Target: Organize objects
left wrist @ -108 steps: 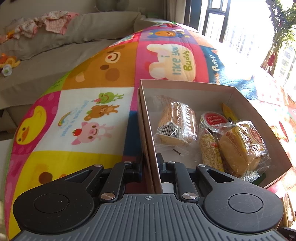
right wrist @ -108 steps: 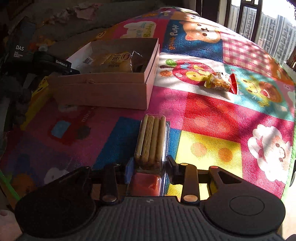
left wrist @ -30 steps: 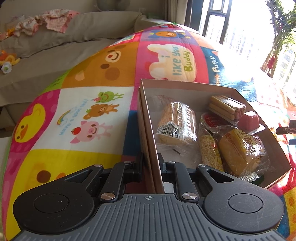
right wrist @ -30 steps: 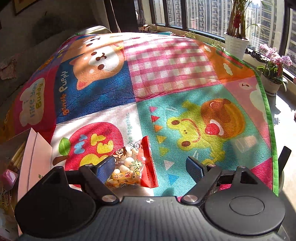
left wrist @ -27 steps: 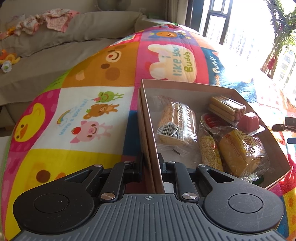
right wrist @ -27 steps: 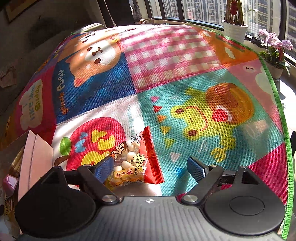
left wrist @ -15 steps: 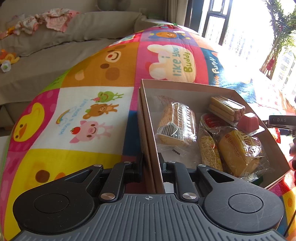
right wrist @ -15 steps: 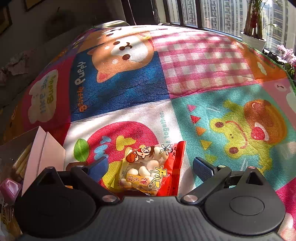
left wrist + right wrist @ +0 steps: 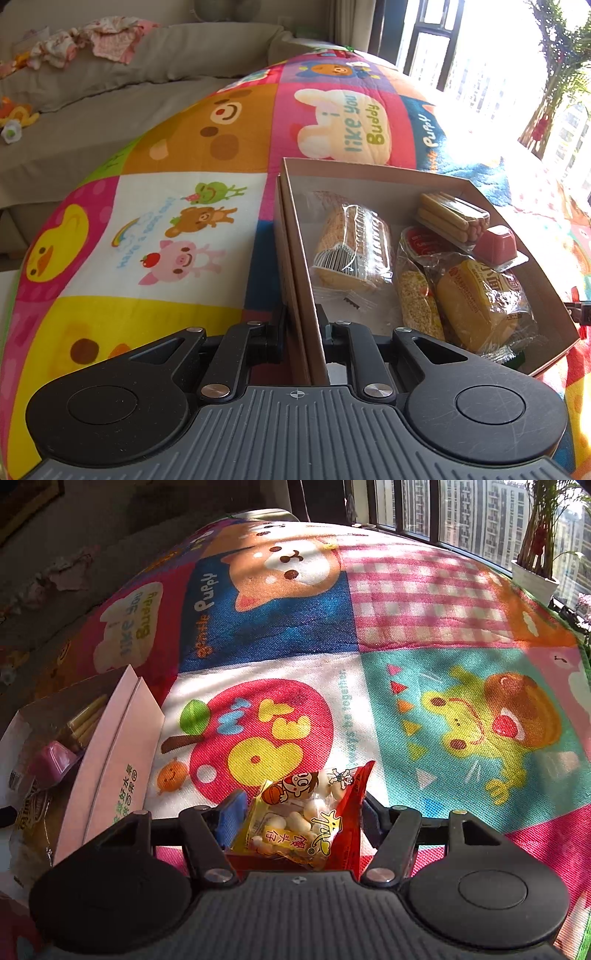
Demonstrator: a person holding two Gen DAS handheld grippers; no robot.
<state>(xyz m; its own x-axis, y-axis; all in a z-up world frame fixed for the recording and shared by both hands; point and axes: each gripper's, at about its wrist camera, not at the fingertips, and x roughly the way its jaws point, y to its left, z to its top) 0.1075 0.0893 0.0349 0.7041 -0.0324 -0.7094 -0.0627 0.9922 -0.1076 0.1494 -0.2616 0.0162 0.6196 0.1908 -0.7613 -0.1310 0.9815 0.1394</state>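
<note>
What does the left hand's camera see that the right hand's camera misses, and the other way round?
Only the left wrist view shows the left gripper clamped on the box's near wall, the wrapped bread and the sofa. Only the right wrist view shows the right gripper closed around a red and yellow snack bag and a white plant pot. Both show the cardboard box, the biscuit sticks with their pink tub, and the cartoon play mat.
</note>
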